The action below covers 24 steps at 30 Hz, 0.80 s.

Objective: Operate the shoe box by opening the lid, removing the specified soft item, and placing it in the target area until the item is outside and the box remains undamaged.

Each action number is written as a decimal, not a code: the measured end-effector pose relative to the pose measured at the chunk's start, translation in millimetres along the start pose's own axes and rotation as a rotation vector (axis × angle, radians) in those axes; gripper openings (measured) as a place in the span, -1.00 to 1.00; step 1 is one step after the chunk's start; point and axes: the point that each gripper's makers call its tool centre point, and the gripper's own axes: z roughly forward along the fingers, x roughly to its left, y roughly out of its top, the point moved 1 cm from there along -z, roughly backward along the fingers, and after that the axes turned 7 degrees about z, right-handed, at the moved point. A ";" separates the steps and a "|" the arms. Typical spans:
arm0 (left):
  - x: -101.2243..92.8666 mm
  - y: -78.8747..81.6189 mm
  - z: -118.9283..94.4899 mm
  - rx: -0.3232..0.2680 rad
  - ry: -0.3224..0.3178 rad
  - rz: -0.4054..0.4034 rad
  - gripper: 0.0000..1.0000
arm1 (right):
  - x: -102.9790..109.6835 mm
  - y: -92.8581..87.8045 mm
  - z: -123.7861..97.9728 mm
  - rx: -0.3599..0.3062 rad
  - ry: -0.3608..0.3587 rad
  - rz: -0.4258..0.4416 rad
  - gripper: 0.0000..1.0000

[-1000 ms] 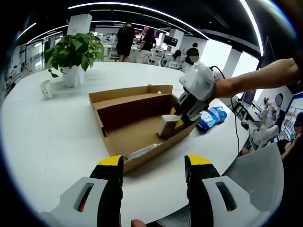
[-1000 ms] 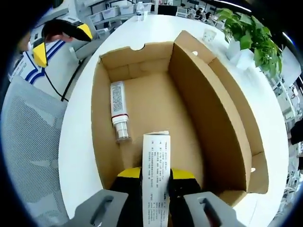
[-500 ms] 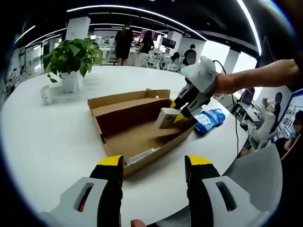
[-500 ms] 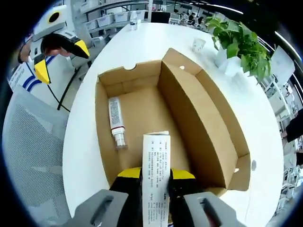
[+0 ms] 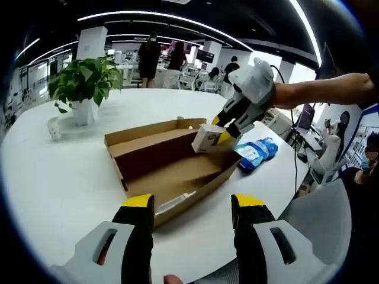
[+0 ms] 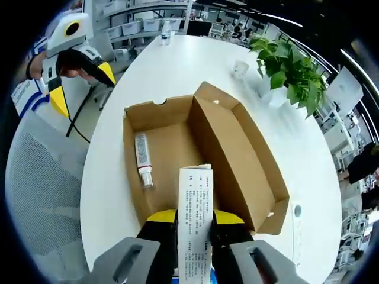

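Note:
The open cardboard shoe box lies on the round white table with its lid folded back. My right gripper is shut on a small white printed carton and holds it in the air above the box's near end. A white tube lies on the box floor. My left gripper stands open near the table's edge, short of the box, with nothing between its jaws; it also shows as the left gripper held over the table's far side.
A potted green plant and a small white cup stand beyond the box. A blue-and-white packet lies on the table by the box. A grey mesh chair stands beside the table. People stand in the background.
My right gripper has lifted the white carton up out of the box, and the box looks smaller below it. The left gripper has stayed open in place.

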 end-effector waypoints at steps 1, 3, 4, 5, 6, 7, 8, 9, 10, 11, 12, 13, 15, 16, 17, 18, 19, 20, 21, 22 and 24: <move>-1.0 0.6 0.6 -0.001 -0.002 0.002 0.07 | -0.3 -1.5 -3.7 0.001 -0.006 -0.002 -0.66; -3.3 2.3 1.9 -0.003 -0.007 0.006 0.07 | -0.3 -3.6 -9.1 0.002 -0.013 -0.008 -0.66; -5.3 3.3 2.8 -0.004 -0.011 0.008 0.07 | 1.1 -5.2 -13.7 0.004 -0.021 -0.014 -0.66; -6.7 4.1 3.9 -0.005 -0.015 0.011 0.07 | 1.3 -6.6 -16.5 0.006 -0.024 -0.018 -0.66; -8.4 4.8 4.8 -0.005 -0.017 0.014 0.07 | 2.3 -9.2 -21.1 0.007 -0.029 -0.021 -0.66; -10.0 5.3 5.7 -0.004 -0.020 0.018 0.07 | 2.1 -11.2 -23.6 0.009 -0.033 -0.022 -0.66; -12.3 6.5 7.1 -0.004 -0.025 0.021 0.07 | 2.0 -13.4 -25.9 0.011 -0.036 -0.022 -0.66; -14.2 7.2 8.2 -0.004 -0.029 0.025 0.07 | 1.9 -17.8 -29.8 0.015 -0.042 -0.020 -0.66; -16.2 8.2 9.9 -0.004 -0.033 0.029 0.07 | 1.6 -21.0 -32.3 0.018 -0.045 -0.019 -0.66; -17.9 8.9 10.9 -0.004 -0.037 0.032 0.07 | 1.1 -24.2 -34.6 0.020 -0.049 -0.017 -0.66; -21.2 10.7 12.3 -0.005 -0.042 0.036 0.07 | 0.9 -29.3 -37.9 0.024 -0.053 -0.011 -0.66; -23.2 11.5 13.3 -0.005 -0.045 0.039 0.07 | 0.6 -32.5 -39.9 0.025 -0.056 -0.007 -0.66; -27.5 12.9 17.0 -0.004 -0.053 0.046 0.07 | 1.5 -41.6 -44.9 0.028 -0.063 0.002 -0.66; -29.9 12.9 19.3 -0.001 -0.058 0.047 0.07 | 1.5 -44.9 -46.4 0.029 -0.065 0.005 -0.66; -31.7 13.1 21.0 0.000 -0.061 0.048 0.07 | 2.4 -50.7 -48.7 0.033 -0.068 0.009 -0.66; -33.9 13.2 22.6 0.002 -0.066 0.050 0.07 | 2.3 -54.9 -50.2 0.035 -0.070 0.013 -0.66; -37.0 13.6 25.3 0.005 -0.073 0.055 0.08 | 2.9 -61.1 -52.2 0.037 -0.073 0.023 -0.66; -39.0 13.8 27.1 0.008 -0.078 0.059 0.08 | 3.3 -65.8 -53.1 0.040 -0.073 0.028 -0.66; -42.2 14.2 29.4 0.010 -0.085 0.062 0.08 | 3.5 -70.4 -53.9 0.044 -0.074 0.032 -0.66; -44.2 14.6 30.8 0.012 -0.088 0.064 0.08 | 3.8 -77.3 -55.4 0.049 -0.077 0.039 -0.66; -49.0 15.9 34.1 0.016 -0.097 0.071 0.08 | 3.7 -88.3 -58.1 0.054 -0.080 0.052 -0.66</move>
